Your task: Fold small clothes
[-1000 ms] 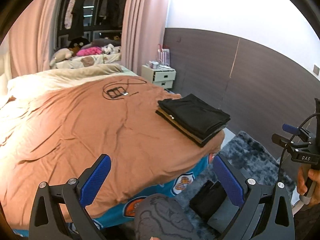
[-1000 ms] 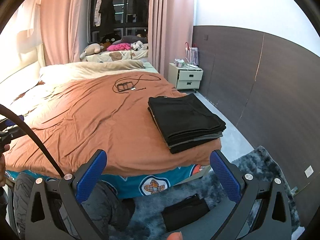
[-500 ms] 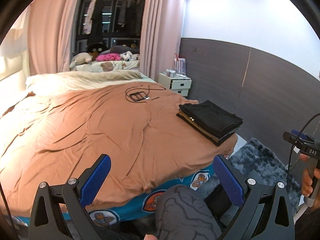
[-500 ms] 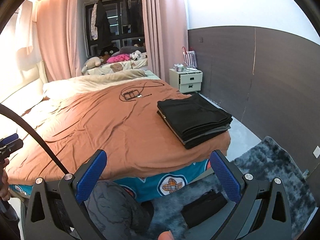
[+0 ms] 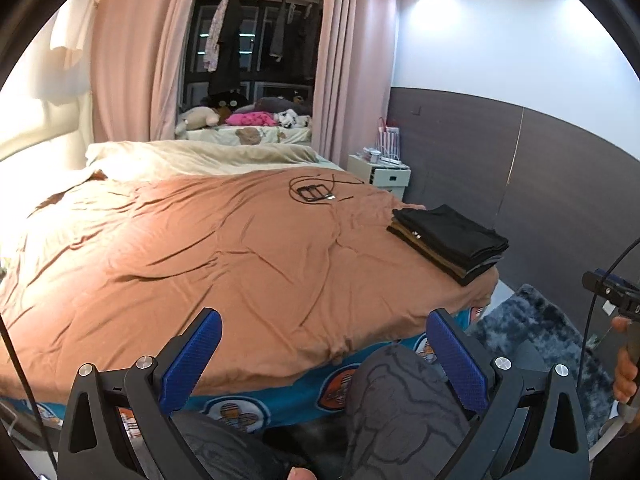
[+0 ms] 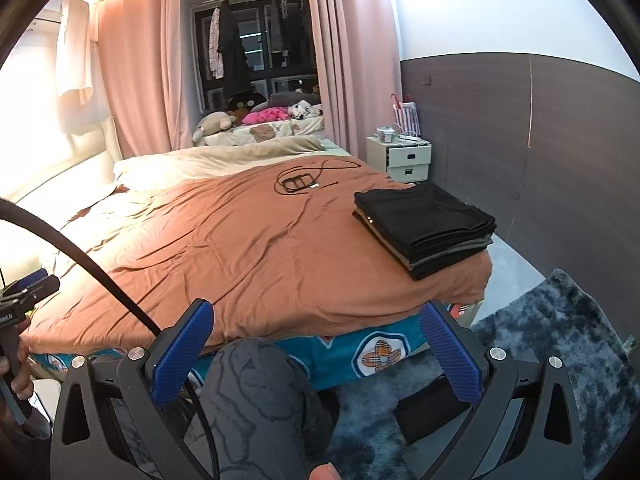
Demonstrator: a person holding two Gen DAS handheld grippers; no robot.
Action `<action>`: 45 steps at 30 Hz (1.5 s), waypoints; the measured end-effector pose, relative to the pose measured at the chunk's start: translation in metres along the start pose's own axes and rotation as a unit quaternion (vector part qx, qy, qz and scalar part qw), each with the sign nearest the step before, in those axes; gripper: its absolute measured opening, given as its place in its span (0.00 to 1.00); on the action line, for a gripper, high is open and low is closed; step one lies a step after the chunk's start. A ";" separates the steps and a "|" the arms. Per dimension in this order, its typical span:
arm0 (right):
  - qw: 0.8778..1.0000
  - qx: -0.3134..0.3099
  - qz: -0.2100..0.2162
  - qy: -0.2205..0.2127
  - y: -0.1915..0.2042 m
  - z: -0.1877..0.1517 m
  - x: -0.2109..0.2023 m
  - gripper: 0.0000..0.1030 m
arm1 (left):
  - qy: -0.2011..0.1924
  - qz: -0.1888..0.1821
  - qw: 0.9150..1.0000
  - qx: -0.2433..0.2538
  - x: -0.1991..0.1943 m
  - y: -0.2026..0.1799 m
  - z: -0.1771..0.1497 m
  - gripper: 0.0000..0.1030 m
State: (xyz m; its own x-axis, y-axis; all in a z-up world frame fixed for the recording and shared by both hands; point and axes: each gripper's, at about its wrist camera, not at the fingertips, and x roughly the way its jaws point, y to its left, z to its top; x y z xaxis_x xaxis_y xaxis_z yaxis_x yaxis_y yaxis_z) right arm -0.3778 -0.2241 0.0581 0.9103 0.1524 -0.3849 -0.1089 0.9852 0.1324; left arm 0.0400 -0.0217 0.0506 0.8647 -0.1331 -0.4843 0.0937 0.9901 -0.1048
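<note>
A stack of folded dark clothes point(image 5: 450, 240) lies at the near right corner of the bed with the brown cover point(image 5: 208, 248); it also shows in the right wrist view point(image 6: 426, 222). My left gripper point(image 5: 322, 344) is open and empty, held off the bed's foot edge above the person's knee. My right gripper point(image 6: 316, 338) is open and empty, also off the foot edge, well short of the stack. No loose garment shows on the bed.
A black cable coil with a small device point(image 5: 316, 192) lies far on the bed cover point(image 6: 224, 248). A white nightstand point(image 6: 404, 160) stands at the right. A dark shaggy rug point(image 6: 560, 344) and a black item point(image 6: 424, 408) lie on the floor. The person's knee point(image 6: 248, 392) is below.
Both grippers have tilted upward and drawn back, so the bed and stack sit lower and farther in view. Both stay open and empty.
</note>
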 end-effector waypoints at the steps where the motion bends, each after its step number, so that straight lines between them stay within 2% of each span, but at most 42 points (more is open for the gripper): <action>1: 1.000 0.003 0.002 -0.001 0.000 -0.002 -0.001 1.00 | -0.001 0.001 1.000 0.000 -0.002 0.000 -0.004 1.00; 10: 1.000 0.021 0.003 0.003 -0.011 -0.027 -0.005 1.00 | 0.009 0.010 1.000 -0.012 -0.004 0.003 -0.029 1.00; 17: 1.000 0.019 0.006 0.016 -0.004 -0.029 -0.003 1.00 | 0.000 0.015 1.000 -0.024 -0.011 0.007 -0.036 1.00; 45: 1.000 0.015 0.006 0.015 0.008 -0.038 -0.010 1.00 | 0.000 0.012 0.999 -0.032 -0.017 0.004 -0.043 1.00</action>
State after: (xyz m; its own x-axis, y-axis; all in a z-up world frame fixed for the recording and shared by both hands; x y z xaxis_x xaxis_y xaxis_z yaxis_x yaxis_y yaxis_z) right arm -0.4027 -0.2146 0.0281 0.8966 0.1670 -0.4101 -0.1076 0.9806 0.1640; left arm 0.0042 -0.0175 0.0213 0.8660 -0.1099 -0.4878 0.0415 0.9880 -0.1490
